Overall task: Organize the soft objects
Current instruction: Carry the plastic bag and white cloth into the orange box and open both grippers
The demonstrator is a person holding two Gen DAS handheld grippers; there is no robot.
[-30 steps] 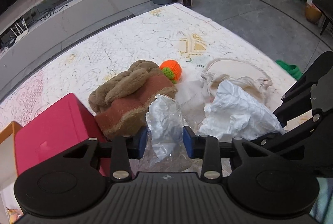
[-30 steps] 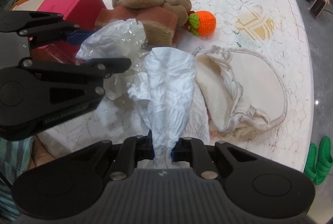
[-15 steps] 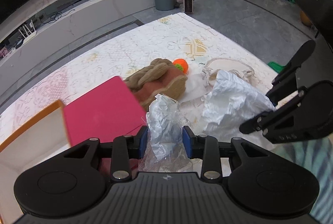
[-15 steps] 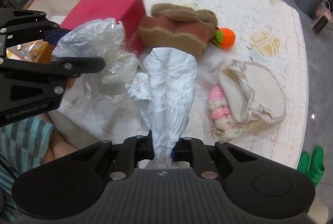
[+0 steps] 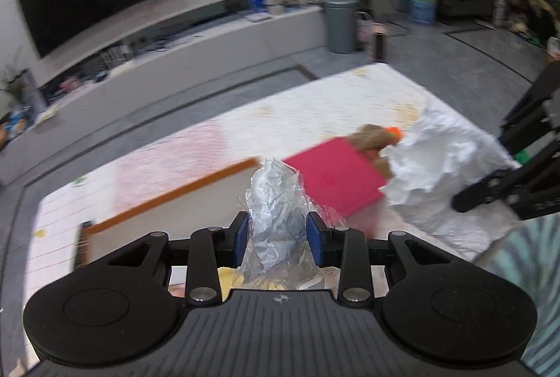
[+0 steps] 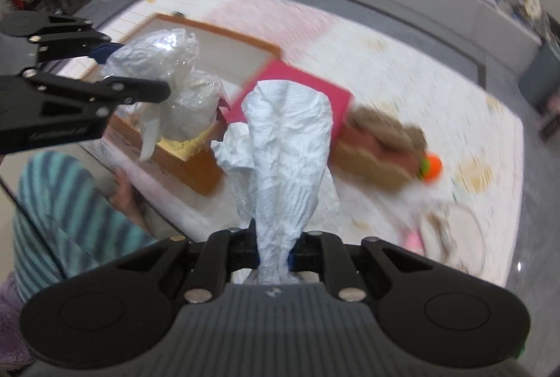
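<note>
My left gripper (image 5: 277, 238) is shut on a crumpled clear plastic bag (image 5: 276, 209), held in the air above the orange-rimmed box (image 6: 206, 44). From the right wrist view the same clear bag (image 6: 168, 76) hangs over that box beside the left gripper (image 6: 133, 72). My right gripper (image 6: 274, 252) is shut on a crumpled white bag (image 6: 287, 146), lifted above the mat; this white bag (image 5: 444, 167) shows at the right of the left wrist view. A pink lid (image 6: 297, 86) leans at the box. A brown plush (image 6: 381, 146) and an orange knitted ball (image 6: 433, 168) lie on the mat.
A patterned white mat (image 6: 402, 69) covers the floor. A cream fabric basket (image 6: 451, 237) lies at the right. A person's striped trouser leg (image 6: 52, 202) and foot are at the lower left. A TV wall, low shelf and grey bin (image 5: 339, 25) stand beyond the mat.
Both grippers have risen and swung left with their bags. The box and pink lid have come under the clear bag; the plush, ball and basket have fallen away to the right.
</note>
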